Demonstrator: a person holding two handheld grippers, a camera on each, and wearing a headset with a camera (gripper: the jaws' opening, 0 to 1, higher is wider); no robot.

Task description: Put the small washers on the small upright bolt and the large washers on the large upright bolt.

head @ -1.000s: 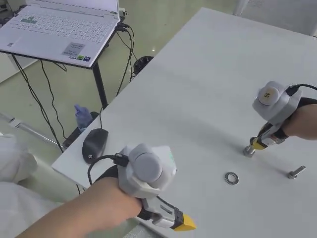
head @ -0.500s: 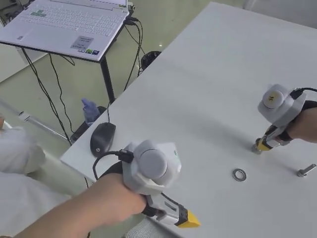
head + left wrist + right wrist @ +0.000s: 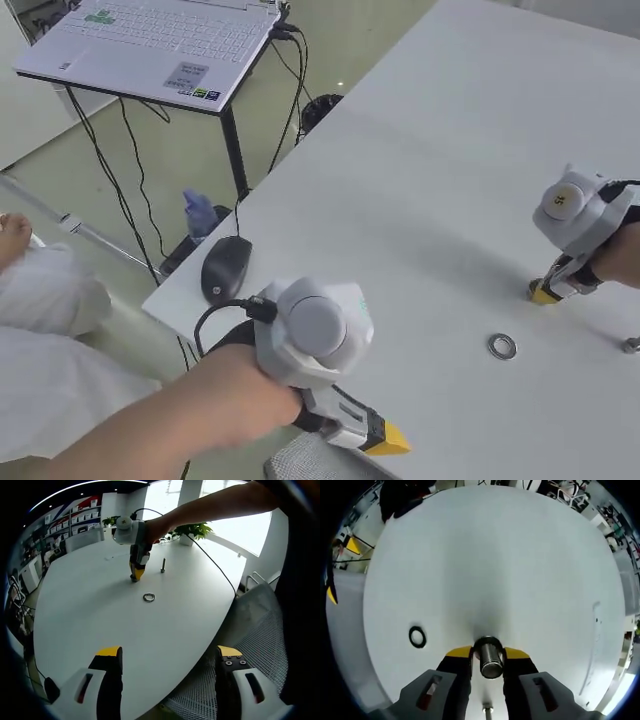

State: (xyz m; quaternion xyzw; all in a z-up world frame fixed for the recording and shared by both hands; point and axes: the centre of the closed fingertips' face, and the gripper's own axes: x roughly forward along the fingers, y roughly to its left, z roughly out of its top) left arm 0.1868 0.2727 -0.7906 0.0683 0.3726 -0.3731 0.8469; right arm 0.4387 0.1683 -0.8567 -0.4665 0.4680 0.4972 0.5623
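While the left gripper, white-bodied with yellow-tipped jaws, hangs over the near edge of the white table, its jaws stand wide apart with nothing between them. Judged idle, held clear of the work.

Next out: one flat silver metal ring washer lies on the tabletop by itself, apart from both bolts.

Just beyond it, the right gripper points down at the table, its jaws clamped on the large grey steel bolt. The bolt's round end faces up along the jaws in the right gripper view. Probable reason: steadying the bolt upright so washers can drop over it.

The small slim steel bolt stands upright a little past the large one in the left gripper view. The head view cuts it off at the right edge.

Unresolved: whether the washer is the small or the large size. In the head view the jaws hide the large bolt's foot, so contact with the table is unconfirmed.

Farthest: an open silver laptop on a black stand beside the table.
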